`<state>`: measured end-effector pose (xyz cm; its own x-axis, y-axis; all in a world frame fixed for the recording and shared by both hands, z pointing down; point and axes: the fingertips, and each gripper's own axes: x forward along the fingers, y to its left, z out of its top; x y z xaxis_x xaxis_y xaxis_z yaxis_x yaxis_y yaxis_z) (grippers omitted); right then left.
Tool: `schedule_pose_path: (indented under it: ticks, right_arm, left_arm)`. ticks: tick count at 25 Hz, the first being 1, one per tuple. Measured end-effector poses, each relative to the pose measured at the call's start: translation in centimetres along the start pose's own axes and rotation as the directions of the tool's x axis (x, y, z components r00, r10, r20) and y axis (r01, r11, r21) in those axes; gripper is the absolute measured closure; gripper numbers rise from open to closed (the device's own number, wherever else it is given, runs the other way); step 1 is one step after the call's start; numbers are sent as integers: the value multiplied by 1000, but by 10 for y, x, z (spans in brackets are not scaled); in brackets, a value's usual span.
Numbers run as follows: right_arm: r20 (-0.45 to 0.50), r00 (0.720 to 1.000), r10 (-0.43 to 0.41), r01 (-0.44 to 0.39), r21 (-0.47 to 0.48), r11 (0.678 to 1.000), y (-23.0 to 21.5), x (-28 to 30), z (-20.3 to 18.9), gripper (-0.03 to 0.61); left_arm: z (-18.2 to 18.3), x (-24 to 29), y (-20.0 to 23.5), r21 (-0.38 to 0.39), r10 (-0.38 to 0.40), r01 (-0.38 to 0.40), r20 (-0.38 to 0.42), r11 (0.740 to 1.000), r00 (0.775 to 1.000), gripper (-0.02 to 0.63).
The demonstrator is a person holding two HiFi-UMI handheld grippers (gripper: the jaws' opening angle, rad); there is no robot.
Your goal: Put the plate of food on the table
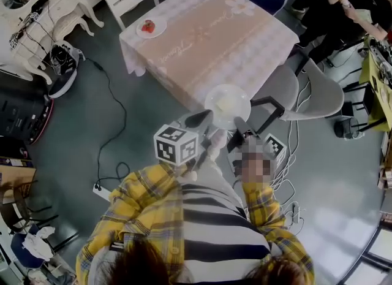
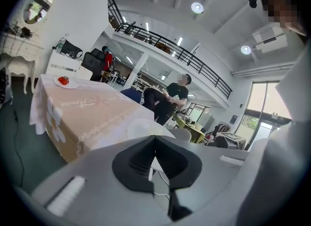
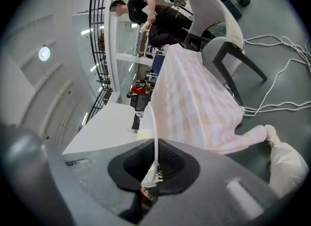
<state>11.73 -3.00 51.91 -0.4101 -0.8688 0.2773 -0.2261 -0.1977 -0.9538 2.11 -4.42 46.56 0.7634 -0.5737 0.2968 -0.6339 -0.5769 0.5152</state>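
l gripper [image 1: 205, 118] + r gripper [image 1: 240, 124] | jaws clamped on plate [image 1: 227, 103] rim | at table [image 1: 214, 38] corner

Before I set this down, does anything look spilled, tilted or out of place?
Nothing spilled. The plate of food looks level, pinched at its rim by the left gripper and right gripper at the table's near corner. Only cables trail on the floor beside the chair.

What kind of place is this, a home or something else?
Probably a big open studio or lab staged like a home: a square table under a pink checked cloth, a black-railed mezzanine, and black cables trailing over the grey floor.
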Motion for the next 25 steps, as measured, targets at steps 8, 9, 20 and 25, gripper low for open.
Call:
schedule_pose_path:
  ticks: [8,9,20,25]
  right_arm:
    - [-67,998,-12,11,-7,1000,-2,45,38,569]
    - [-75,997,-12,11,-11,1000,0,51,45,569]
    - [-126,992,5,-11,-44,999,11,106,104,569]
    - [-125,992,-8,5,-27,1000,9,123,116,569]
  left_arm:
    - [30,48,21,-14,50,-50,14,999,999,614]
    - [35,55,22,-14,53,-53,18,999,998,614]
    - [71,117,39,-16,89,-88,59,996,994,614]
    - [77,129,46,-18,98,-98,48,995,994,614]
